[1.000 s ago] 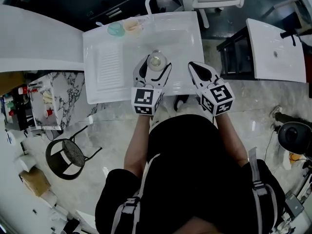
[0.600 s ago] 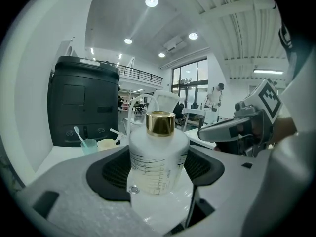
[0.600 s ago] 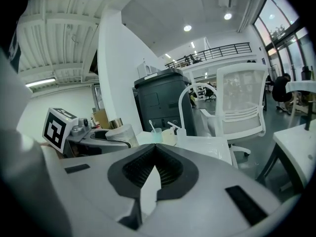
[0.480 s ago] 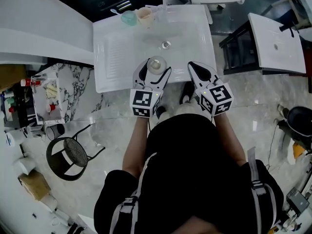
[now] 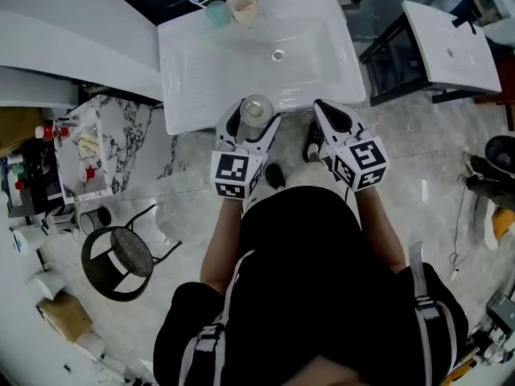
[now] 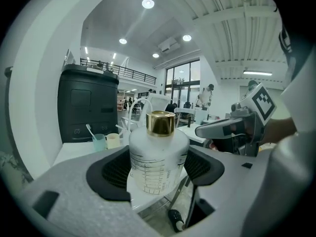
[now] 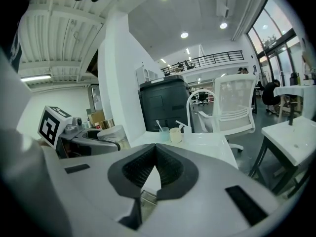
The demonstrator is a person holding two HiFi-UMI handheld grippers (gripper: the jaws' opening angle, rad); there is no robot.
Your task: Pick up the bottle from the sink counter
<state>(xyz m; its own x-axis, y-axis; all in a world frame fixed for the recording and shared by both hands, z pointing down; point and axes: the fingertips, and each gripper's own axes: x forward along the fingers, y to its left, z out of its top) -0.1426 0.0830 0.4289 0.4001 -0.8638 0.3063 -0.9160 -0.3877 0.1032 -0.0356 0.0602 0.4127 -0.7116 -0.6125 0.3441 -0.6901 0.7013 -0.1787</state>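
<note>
A frosted white bottle (image 5: 257,108) with a gold cap is upright between the jaws of my left gripper (image 5: 256,121), which is shut on it. It hangs level with the front edge of the white sink counter (image 5: 201,71). In the left gripper view the bottle (image 6: 158,154) fills the gap between the black pads, printed scale facing me. My right gripper (image 5: 323,109) is beside it on the right, shut with nothing in it. In the right gripper view its pads (image 7: 168,169) meet in a point.
A teal cup (image 5: 216,12) and a beige cup (image 5: 242,7) stand at the counter's back edge, and the drain (image 5: 278,55) lies mid-basin. A second white basin (image 5: 455,43) is on a dark stand at right. A wire stool (image 5: 121,260) and a marble-topped shelf (image 5: 105,151) are at left.
The person has backed away from the sink, so the counter has slid up the view. The bottle, held in the left gripper, has gone from over the basin to the counter's front edge.
</note>
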